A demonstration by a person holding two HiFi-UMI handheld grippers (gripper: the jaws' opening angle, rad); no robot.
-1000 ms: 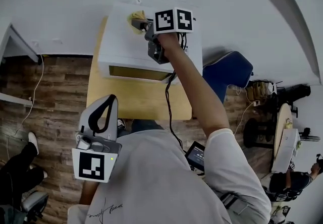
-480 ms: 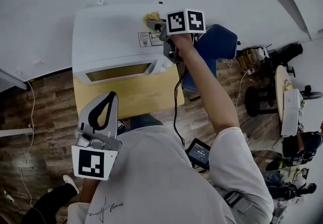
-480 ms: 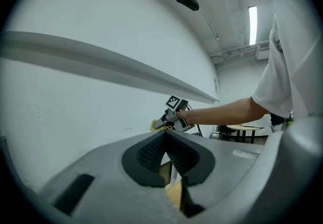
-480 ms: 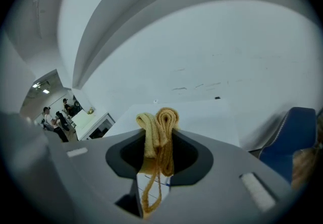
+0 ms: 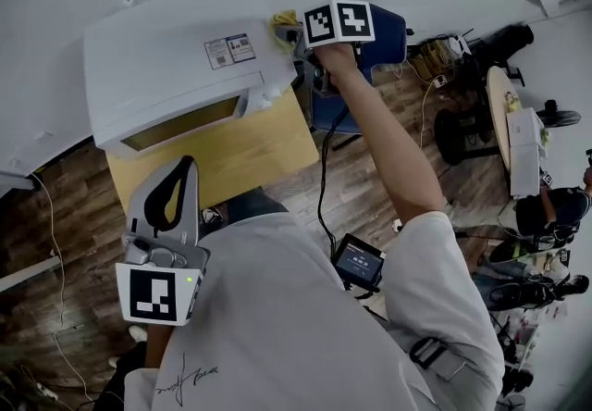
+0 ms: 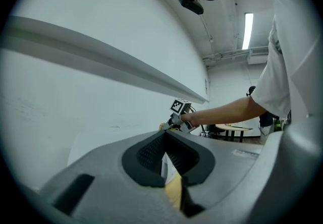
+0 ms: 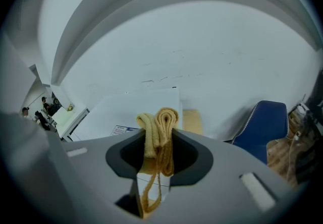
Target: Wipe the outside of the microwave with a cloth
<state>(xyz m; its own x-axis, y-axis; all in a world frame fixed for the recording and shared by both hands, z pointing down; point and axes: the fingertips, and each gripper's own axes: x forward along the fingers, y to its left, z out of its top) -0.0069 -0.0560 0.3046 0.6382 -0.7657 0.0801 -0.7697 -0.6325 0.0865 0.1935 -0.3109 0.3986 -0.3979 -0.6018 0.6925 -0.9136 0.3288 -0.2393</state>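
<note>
Cloth (image 5: 282, 21) clenched in right gripper (image 5: 295, 31) jaws at microwave (image 5: 157, 62) edge (left gripper (image 5: 186, 166) jaws together).

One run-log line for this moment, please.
right gripper: shut on cloth | cloth: at right edge of microwave top | left gripper: shut, empty, off the microwave

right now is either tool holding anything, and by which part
The right tool pinches the yellow cloth by its bunched folds. The left tool is shut, empty.
</note>
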